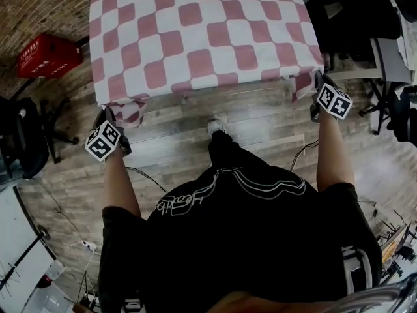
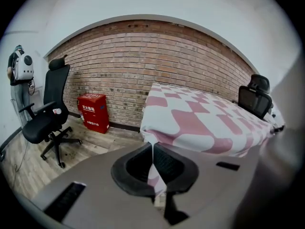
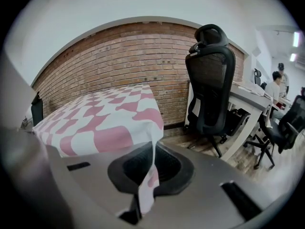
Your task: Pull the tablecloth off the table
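Left hand-held gripper (image 2: pixel 152 149), right hand-held gripper (image 3: pixel 153 149) clamping tablecloth (image 1: pixel 195 38) corners, pinch hidden overhead

The room is being closed at the back by a red-brown brick wall (image 2: pixel 143 66) under a plain white upper wall (image 2: pixel 152 4). The ground is being covered by a grey-brown wood-plank floor (image 1: pixel 176 145). A red box-shaped crate with white lettering (image 2: pixel 94 109) is being kept at the foot of the bricks, near a black wheeled office chair (image 2: pixel 46 120). A tall black mesh-backed office chair (image 3: pixel 209 80) is being kept beside a long white desk (image 3: pixel 249 98), and light is being given by a bright ceiling strip (image 3: pixel 296 38).
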### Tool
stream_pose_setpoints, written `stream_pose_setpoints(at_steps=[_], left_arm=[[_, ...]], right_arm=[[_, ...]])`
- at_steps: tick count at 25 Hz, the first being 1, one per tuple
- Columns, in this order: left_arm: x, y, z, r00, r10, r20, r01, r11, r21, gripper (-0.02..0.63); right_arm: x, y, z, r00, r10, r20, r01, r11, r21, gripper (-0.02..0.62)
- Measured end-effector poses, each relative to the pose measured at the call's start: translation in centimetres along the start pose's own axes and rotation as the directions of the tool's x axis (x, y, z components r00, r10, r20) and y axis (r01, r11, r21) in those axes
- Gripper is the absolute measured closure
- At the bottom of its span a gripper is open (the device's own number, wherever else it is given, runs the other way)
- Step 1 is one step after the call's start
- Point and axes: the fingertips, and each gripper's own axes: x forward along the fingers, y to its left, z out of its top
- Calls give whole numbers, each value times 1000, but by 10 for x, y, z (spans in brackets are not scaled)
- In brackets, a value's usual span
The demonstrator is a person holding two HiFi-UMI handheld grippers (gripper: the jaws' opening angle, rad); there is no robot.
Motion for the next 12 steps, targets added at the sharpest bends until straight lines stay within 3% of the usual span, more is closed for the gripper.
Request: stream_pose_setpoints(at_steps=[12], left_arm=[[-25,19,-4,999,30,14,-30,1000,-6,601]], right_arm=[[-38,10,-3,998,32,49,-33,999,7,597]])
